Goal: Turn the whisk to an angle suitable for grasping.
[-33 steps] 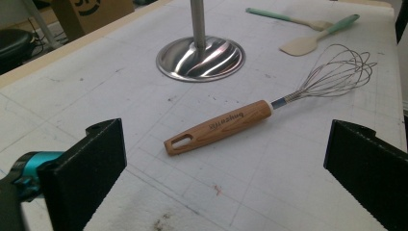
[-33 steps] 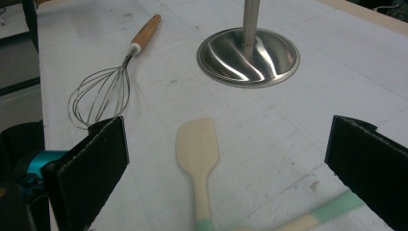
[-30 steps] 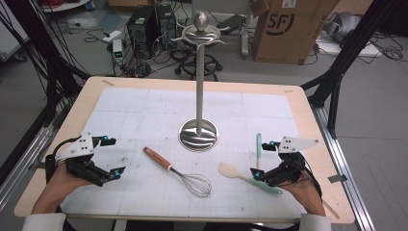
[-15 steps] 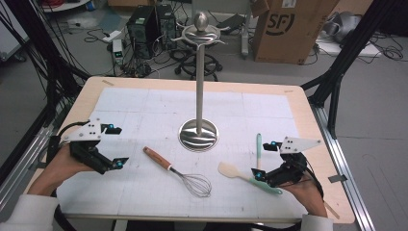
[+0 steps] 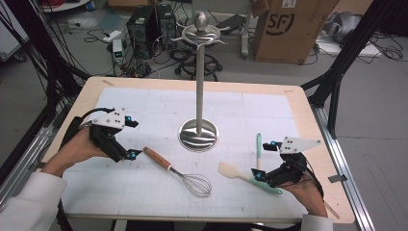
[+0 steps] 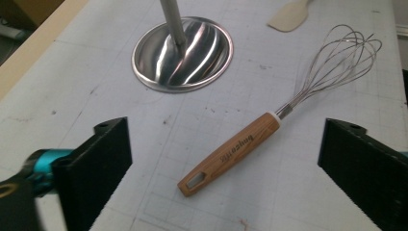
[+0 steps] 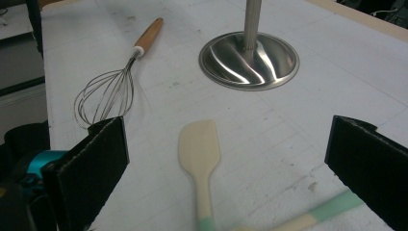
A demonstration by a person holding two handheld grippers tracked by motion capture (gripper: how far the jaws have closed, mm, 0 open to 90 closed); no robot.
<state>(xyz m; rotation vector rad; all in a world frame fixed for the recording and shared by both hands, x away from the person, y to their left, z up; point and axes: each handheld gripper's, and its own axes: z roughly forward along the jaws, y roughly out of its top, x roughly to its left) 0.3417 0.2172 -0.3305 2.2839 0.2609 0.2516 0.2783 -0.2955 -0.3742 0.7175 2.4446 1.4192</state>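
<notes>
Left gripper (image 5: 130, 137): jaws wide apart, nothing between the pads; they have just been closing a little. It hovers at the handle end of the whisk (image 5: 179, 172), no contact. In the left gripper view the whisk's wooden handle (image 6: 231, 154) lies between the two black jaws, clear of both, its hang-hole end nearest the camera and the wire head toward 1 o'clock.

Right gripper (image 5: 264, 161): jaws spread wide, gripping nothing. It sits low over the mat, astride the spatula (image 5: 240, 175). In the right gripper view the cream blade (image 7: 198, 144) points to 12 o'clock between the jaws. Whether a jaw brushes the mint handle can't be told; the near edge of that view is blurred. A second mint-handled utensil (image 5: 258, 150) lies just beyond the gripper; its head end is hidden.

Further out: the steel stand (image 5: 198, 135), its round base at mid-table and a tall pole rising from it, at 2 o'clock from the whisk handle and 11 o'clock from the spatula. It stands between the two grippers' far sides.

Table (image 5: 298, 103): white grid mat, wooden rim exposed all round. The far half beyond the stand base is bare mat. Cartons and cabling on the floor past the far edge.
</notes>
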